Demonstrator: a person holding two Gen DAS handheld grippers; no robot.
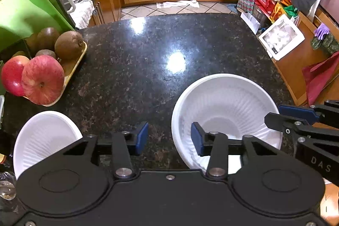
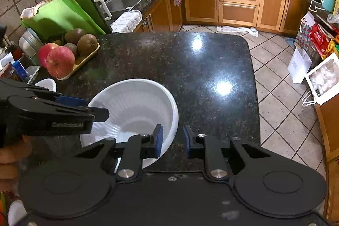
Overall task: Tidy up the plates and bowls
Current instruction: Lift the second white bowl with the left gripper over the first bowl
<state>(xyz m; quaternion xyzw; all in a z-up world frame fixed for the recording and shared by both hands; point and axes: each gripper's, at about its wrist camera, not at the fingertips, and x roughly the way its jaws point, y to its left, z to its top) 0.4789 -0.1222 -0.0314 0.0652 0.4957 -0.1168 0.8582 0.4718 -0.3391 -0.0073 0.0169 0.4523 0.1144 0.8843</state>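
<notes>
The left gripper (image 1: 169, 138) stands part open astride the near-left rim of the large white ribbed plastic bowl (image 1: 226, 107), one blue pad inside and one outside, neither visibly pressing. The right gripper (image 2: 172, 139) does the same on the opposite rim with a narrower gap; its pads look clear of the wall (hard to be sure). Taking the bowl from both sides probably suits its thin, flexible wall, which one pinch might buckle.

The bowl sits upright and empty on the dark speckled granite counter (image 1: 131, 60), near the front edge. A second, smaller white ribbed bowl (image 1: 45, 137) rests well to its left, likely its stacking partner, below a yellow tray of apples and kiwis (image 1: 73, 69).
</notes>
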